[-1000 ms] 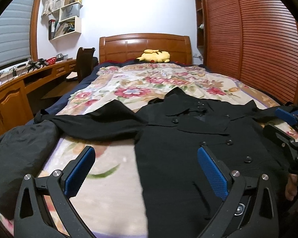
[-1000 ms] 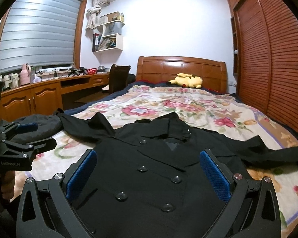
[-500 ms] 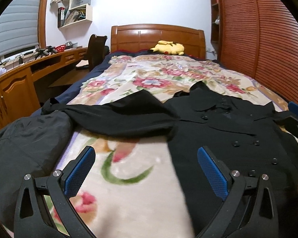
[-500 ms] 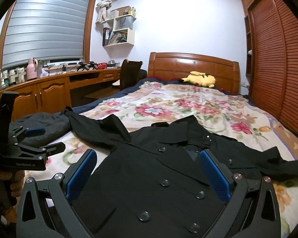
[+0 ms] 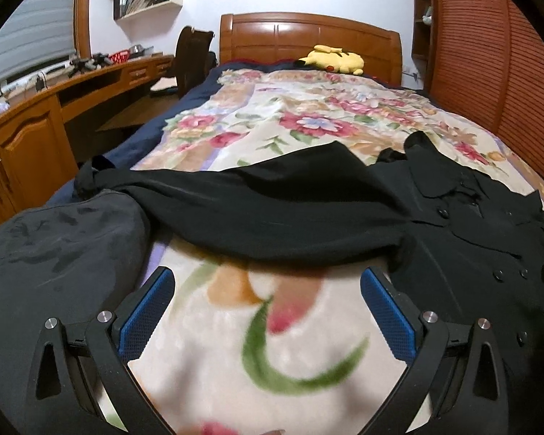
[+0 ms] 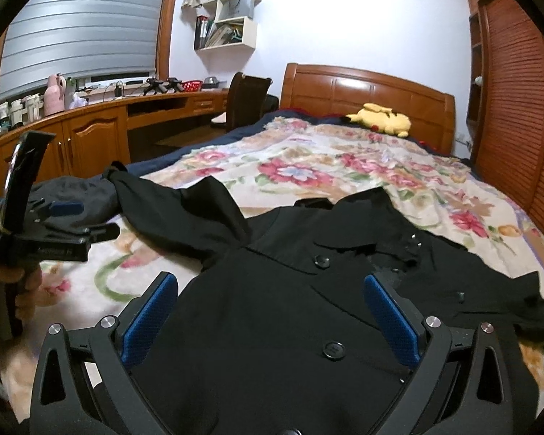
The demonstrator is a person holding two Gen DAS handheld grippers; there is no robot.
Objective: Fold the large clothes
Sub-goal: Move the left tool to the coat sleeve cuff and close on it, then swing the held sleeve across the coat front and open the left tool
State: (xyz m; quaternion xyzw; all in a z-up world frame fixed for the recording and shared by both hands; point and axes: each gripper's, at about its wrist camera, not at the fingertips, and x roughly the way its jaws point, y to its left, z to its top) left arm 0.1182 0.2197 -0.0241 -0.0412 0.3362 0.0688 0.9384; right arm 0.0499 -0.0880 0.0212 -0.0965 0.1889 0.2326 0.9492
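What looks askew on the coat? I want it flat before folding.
The black coat lies flat, but its left sleeve stretches sideways and its end drapes over a dark grey garment at the bed's edge.

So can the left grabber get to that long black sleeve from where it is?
Probably yes. The left gripper is open, holding nothing, and the coat's sleeve lies stretched out just ahead of it, with only bare flowery blanket between.

Left gripper point(image 6: 72, 228) lettering — too blurred to read
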